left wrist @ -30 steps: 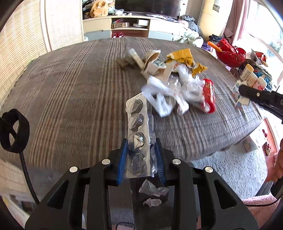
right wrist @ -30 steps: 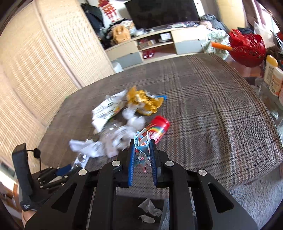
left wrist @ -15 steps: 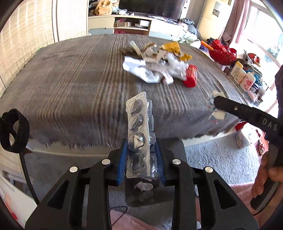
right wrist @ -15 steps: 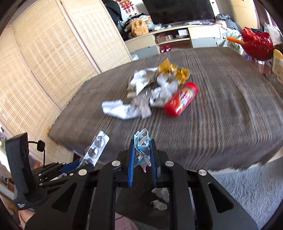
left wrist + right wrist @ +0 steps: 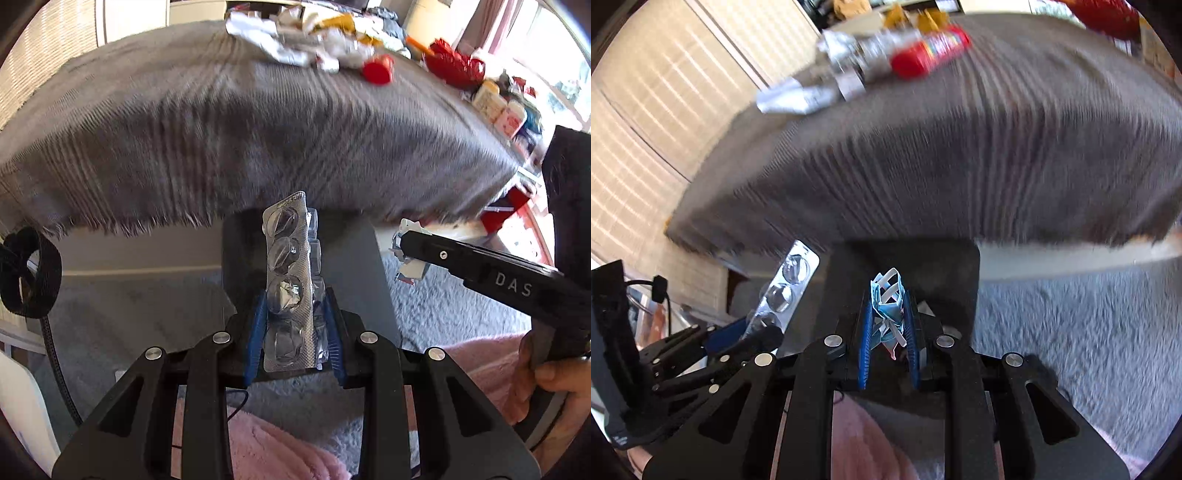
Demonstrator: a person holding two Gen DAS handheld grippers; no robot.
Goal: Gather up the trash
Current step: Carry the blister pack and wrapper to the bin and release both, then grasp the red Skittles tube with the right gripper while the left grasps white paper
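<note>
Left gripper (image 5: 295, 317): clamped on one blister pack (image 5: 290, 280), four blisters, standing upright between the blue pads. Right gripper (image 5: 888, 325): clamped on one blue-white paper scrap (image 5: 886, 306). Both held over a dark bin (image 5: 343, 258) below the tablecloth edge (image 5: 155, 221). Trash pile (image 5: 317, 40) on the table's far side, well apart.

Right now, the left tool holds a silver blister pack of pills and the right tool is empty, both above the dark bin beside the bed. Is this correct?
Not quite. The right tool is not empty: the right wrist view shows it shut on a crumpled blue and white paper scrap. The rest stands: the left tool holds the silver blister pack, and both are above the dark bin.
</note>
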